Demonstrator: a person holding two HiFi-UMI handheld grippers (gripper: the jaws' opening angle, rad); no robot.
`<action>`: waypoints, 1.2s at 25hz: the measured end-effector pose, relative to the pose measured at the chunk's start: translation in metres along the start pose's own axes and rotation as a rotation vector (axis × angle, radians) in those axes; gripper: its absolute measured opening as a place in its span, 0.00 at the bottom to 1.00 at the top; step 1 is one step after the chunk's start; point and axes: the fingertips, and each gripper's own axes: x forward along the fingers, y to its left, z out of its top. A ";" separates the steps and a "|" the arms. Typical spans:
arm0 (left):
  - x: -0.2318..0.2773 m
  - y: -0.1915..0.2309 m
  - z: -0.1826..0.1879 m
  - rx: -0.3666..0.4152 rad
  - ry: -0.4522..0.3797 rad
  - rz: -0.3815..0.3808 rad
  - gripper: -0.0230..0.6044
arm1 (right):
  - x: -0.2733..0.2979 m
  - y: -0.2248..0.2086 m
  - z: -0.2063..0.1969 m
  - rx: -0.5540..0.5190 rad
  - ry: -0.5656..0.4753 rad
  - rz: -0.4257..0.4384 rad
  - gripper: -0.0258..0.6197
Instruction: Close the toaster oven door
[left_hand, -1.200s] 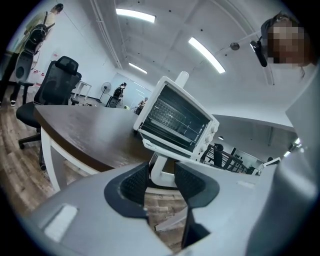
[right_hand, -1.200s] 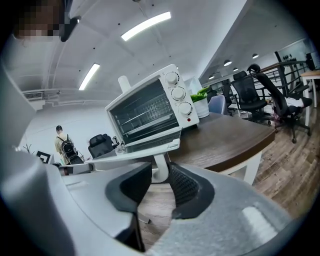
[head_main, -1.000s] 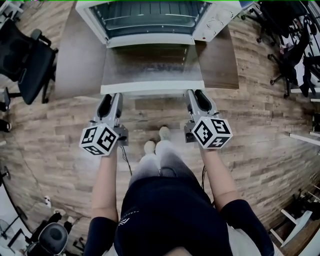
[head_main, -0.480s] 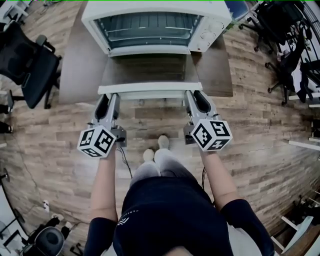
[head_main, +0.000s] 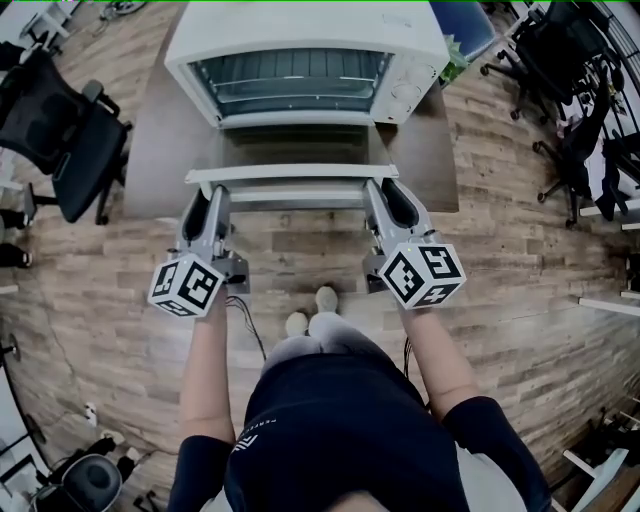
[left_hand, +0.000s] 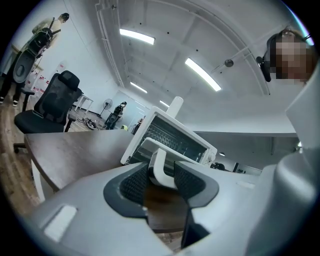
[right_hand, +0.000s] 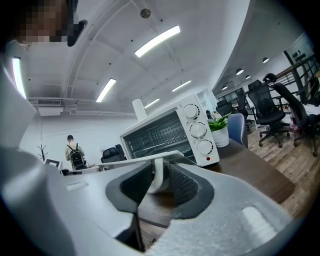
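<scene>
A white toaster oven (head_main: 300, 40) stands on a brown table (head_main: 160, 130) with its glass door (head_main: 290, 150) partly raised. The door's white handle (head_main: 290, 192) runs along the front edge. My left gripper (head_main: 205, 195) holds the handle's left end (left_hand: 161, 167) between its pads, and its jaws have just closed slightly further on it. At the right end (right_hand: 158, 175) my right gripper (head_main: 385, 190) is shut on the same handle. Both grippers point about level at the oven. The wire rack inside the oven shows through the opening.
A potted plant (right_hand: 220, 131) stands right of the oven beside its three knobs (right_hand: 197, 130). Black office chairs (head_main: 60, 130) stand left of the table, and more chairs (head_main: 570, 110) at the right. The person's feet (head_main: 312, 300) are on the wood floor below the handle.
Both grippers have risen with the handle, swinging the door up from lying flat to partly raised. In the head view the door looks much shorter now.
</scene>
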 end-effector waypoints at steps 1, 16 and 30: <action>0.001 0.000 0.001 -0.004 -0.005 0.003 0.30 | 0.001 0.000 0.003 0.004 -0.004 0.007 0.19; 0.018 -0.006 0.034 -0.028 -0.031 0.009 0.30 | 0.016 0.003 0.034 0.013 -0.024 0.028 0.19; 0.050 -0.009 0.067 -0.142 -0.057 -0.029 0.30 | 0.041 0.000 0.075 0.010 -0.059 -0.003 0.19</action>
